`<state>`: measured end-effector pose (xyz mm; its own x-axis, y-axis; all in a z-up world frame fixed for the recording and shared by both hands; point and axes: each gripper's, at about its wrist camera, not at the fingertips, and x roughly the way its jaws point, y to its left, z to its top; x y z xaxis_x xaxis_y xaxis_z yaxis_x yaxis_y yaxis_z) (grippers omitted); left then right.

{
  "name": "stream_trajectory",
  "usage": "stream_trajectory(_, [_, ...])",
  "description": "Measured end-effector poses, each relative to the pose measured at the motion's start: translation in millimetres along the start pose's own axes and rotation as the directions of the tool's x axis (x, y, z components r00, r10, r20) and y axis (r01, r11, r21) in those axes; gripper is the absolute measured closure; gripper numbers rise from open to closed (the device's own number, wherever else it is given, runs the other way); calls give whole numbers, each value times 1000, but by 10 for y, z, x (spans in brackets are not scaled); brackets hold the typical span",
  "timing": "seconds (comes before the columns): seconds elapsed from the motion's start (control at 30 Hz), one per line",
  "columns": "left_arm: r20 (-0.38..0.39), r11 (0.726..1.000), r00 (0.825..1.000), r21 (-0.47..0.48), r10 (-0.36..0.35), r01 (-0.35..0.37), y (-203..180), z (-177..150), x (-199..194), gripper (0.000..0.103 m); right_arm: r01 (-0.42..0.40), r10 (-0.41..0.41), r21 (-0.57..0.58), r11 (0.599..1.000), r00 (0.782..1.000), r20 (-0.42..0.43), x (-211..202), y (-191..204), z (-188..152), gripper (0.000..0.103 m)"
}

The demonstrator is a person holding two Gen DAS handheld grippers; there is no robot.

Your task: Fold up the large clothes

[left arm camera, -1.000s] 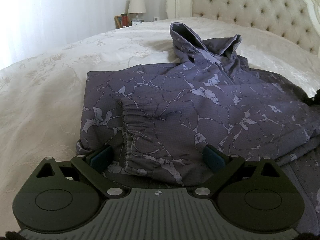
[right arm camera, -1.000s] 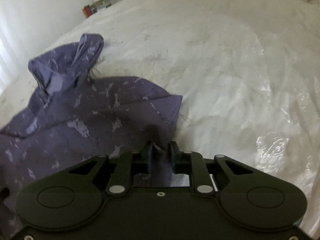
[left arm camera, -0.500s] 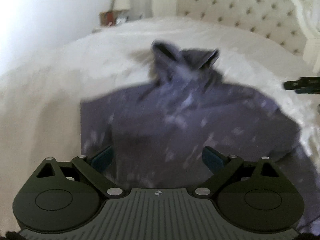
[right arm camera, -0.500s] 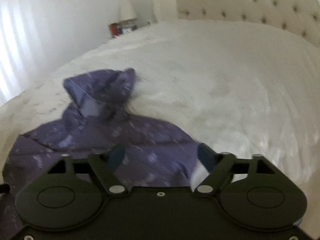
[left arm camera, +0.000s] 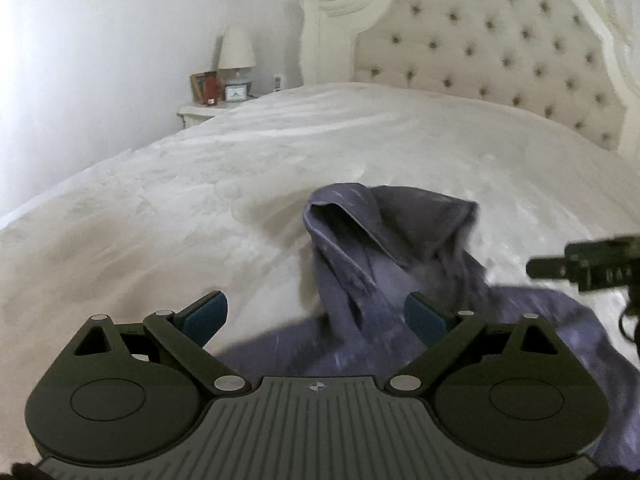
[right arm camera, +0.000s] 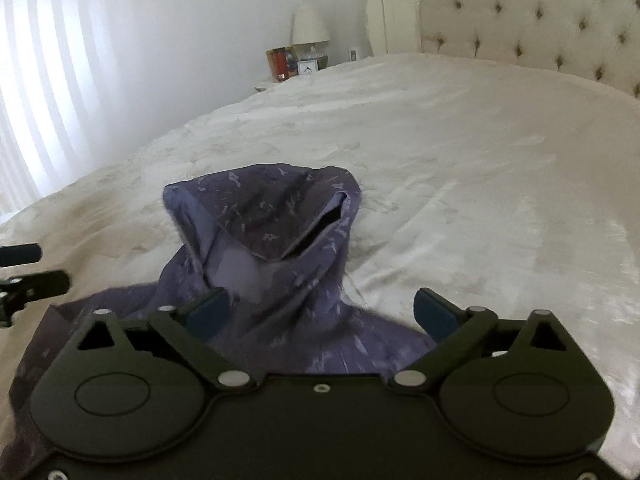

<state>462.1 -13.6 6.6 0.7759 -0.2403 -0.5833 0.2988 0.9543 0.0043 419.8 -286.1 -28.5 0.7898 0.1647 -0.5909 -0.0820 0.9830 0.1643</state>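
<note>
A purple patterned hooded jacket (left arm camera: 360, 332) lies on the white bed, its hood (left arm camera: 380, 232) standing up at the far end. It also shows in the right wrist view (right arm camera: 280, 320), with its hood (right arm camera: 264, 216) just ahead. My left gripper (left arm camera: 316, 316) is open and empty above the jacket's upper left part. My right gripper (right arm camera: 322, 312) is open and empty above the neck of the jacket. The right gripper's fingers (left arm camera: 580, 268) show at the right edge of the left wrist view. The left gripper's fingers (right arm camera: 24, 276) show at the left edge of the right wrist view.
The white bedspread (left arm camera: 160, 220) stretches to the left and beyond the hood. A tufted cream headboard (left arm camera: 500, 52) stands at the back. A nightstand with a lamp (left arm camera: 236, 52), books and a clock stands at the back left. Curtains (right arm camera: 48, 80) hang on the left.
My right gripper has let go of the jacket's edge and opened. Both grippers have moved forward toward the hood, so the folded body of the jacket now lies mostly beneath them.
</note>
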Motion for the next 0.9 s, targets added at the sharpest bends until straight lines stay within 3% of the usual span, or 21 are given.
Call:
stream_trajectory(0.2, [-7,999,1000,13,30,-30,-120,198,615,7,19,-19,-23,1000,1000,-16,449,19,55,7])
stream_trajectory(0.47, [-10,974,982,129,188,-185,-101,323,1139,7,38,-43,-115,993,998,-40,852,89,129,7])
stream_trajectory(0.6, [-14,969,969,8,246,-246,243,349,1177,8,53,-54,-78,996,998,-15,877,-65,209,14])
stream_trajectory(0.7, [-84,970,978,-132,193,-203,584,195,1189,8,98,-99,74,992,995,8,854,-436,195,16])
stream_trajectory(0.83, [-186,953,977,-260,106,-153,874,-181,1289,7,134,-110,272,953,989,-99,993,-942,6,28])
stream_trajectory(0.9, [-161,951,983,-281,87,-130,911,-245,1218,7,134,-100,303,943,987,-126,1014,-1078,-90,31])
